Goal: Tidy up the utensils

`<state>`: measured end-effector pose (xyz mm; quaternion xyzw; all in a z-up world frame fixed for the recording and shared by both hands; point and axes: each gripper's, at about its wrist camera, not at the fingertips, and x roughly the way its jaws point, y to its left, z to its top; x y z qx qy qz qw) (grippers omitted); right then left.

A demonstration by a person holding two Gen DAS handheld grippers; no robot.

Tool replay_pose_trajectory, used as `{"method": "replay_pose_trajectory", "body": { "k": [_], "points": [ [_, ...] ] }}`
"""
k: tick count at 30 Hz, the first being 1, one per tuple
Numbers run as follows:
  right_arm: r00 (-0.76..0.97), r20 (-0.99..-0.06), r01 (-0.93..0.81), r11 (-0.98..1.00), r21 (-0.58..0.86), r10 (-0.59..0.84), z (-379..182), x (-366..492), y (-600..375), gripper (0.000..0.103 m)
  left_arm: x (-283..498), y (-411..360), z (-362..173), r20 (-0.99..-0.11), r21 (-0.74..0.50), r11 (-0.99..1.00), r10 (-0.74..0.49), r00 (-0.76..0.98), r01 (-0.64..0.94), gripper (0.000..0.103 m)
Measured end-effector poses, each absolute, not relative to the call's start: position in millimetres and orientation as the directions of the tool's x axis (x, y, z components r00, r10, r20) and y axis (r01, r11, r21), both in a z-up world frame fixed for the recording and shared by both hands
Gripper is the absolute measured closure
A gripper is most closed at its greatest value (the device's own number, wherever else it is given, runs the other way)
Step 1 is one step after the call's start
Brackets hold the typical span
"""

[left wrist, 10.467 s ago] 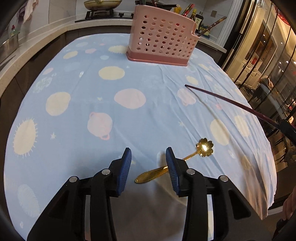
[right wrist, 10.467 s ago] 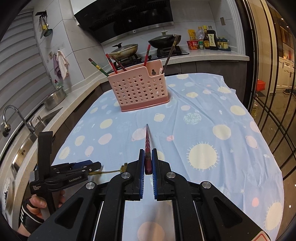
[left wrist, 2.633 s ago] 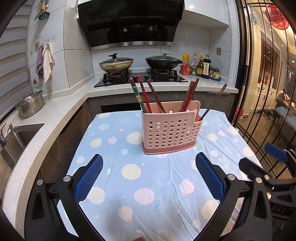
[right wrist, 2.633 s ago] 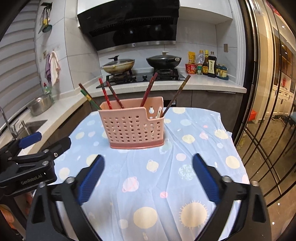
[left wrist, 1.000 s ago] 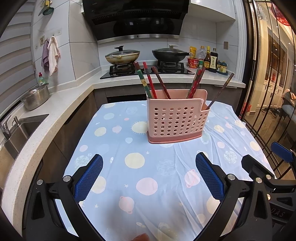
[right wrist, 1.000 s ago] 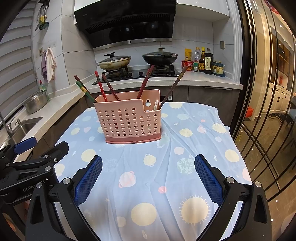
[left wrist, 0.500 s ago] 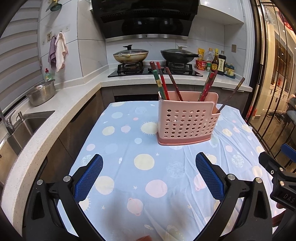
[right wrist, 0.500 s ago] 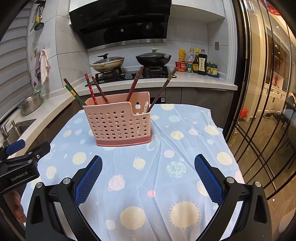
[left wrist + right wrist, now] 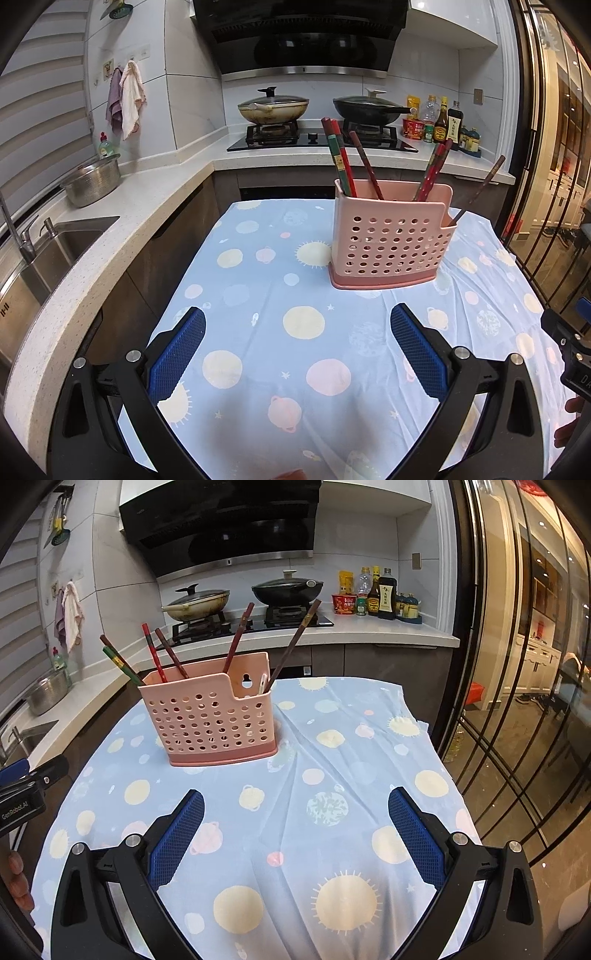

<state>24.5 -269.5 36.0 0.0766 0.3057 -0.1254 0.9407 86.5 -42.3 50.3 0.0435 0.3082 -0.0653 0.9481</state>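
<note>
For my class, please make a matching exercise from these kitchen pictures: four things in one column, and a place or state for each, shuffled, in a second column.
Things:
1. pink utensil basket
2. steel colander
3. black wok
4. left claw

Places or states:
A. on the stove
B. open, holding nothing
C. on the counter by the sink
D. standing on the spotted tablecloth, chopsticks inside

Pairs: 1-D, 2-C, 3-A, 4-B

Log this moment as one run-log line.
left gripper: open, empty | right gripper: open, empty | pink utensil holder: upright on tablecloth, chopsticks inside | loose utensils on cloth: none visible
</note>
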Motion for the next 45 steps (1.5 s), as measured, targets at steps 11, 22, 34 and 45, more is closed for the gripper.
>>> {"method": "replay_pose_trajectory", "body": {
  "k": [11,22,34,45],
  "points": [
    [0.780,-0.595,0.286,0.956,0.063,-0.195,36,25,-272,0.007,86,-41,50,-0.586,0.023,0.990,-0.100,0.804,0.140,0.007],
    [0.776,-0.598,0.292,0.954,0.061,-0.200,32,24,-276,0.007,89,-37,49,-0.573,0.047,0.993,-0.060,0.817,0.105,0.007],
    [0.775,-0.597,0.301,0.952,0.061,-0.207,32,24,-281,0.007,91,-34,49,-0.573,0.057,0.994,-0.047,0.818,0.096,0.007],
    [0.779,-0.590,0.304,0.951,0.061,-0.211,33,23,-282,0.007,90,-33,49,-0.568,0.054,0.993,-0.052,0.821,0.101,0.007]
  ]
}}
